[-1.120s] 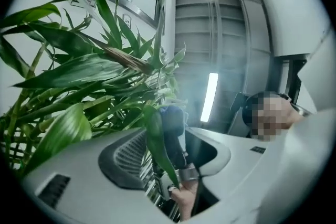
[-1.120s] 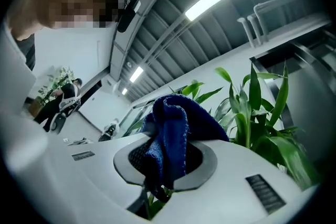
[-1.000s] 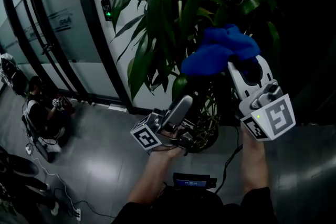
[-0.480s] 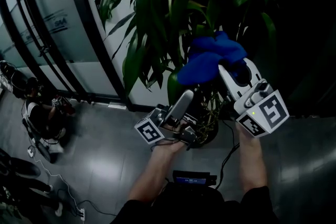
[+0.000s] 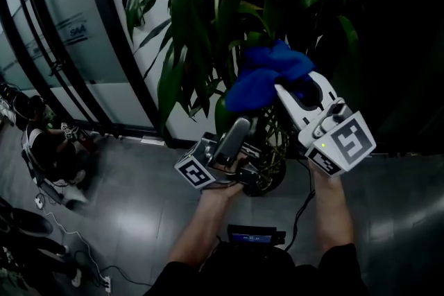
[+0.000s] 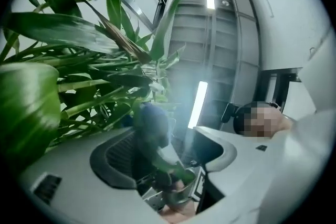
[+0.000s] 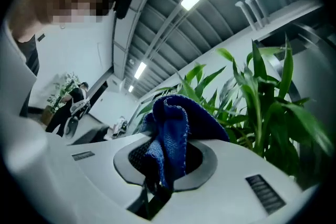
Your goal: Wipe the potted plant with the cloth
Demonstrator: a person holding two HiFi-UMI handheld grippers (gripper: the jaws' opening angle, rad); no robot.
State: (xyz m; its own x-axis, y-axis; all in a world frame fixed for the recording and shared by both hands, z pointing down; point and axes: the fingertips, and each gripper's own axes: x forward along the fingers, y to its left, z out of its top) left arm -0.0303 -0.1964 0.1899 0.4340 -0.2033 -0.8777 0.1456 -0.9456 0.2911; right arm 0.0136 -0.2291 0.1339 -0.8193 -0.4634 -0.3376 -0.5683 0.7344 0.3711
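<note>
**A:** Plant (image 5: pixel 208 24) first, as the biggest?

**B:** Tall and dark green, with long strap leaves, glossy in places. Stands upright in a dark pot (image 5: pixel 272 178) on the grey floor (image 5: pixel 139 218), close to a pale wall (image 5: pixel 55 3). Long axis vertical, leaves arching out and down.

**A:** And the cloth (image 5: pixel 260 76)?

**B:** Blue, coarse-woven, bunched into folds. Sits among the leaves at mid-height. Sticks up and left out of the right gripper (image 5: pixel 283 90) in the head view.

**A:** Held how?

**B:** Clamped between that gripper's fingers (image 7: pixel 247 165), one fold hanging down into the gap.

**A:** Left gripper (image 5: pixel 239 127)?

**B:** Lower, near the stems, aimed steeply upward. Jaws apart, just been opening, with a narrow leaf (image 6: pixel 171 168) between them, unpinched.
</note>
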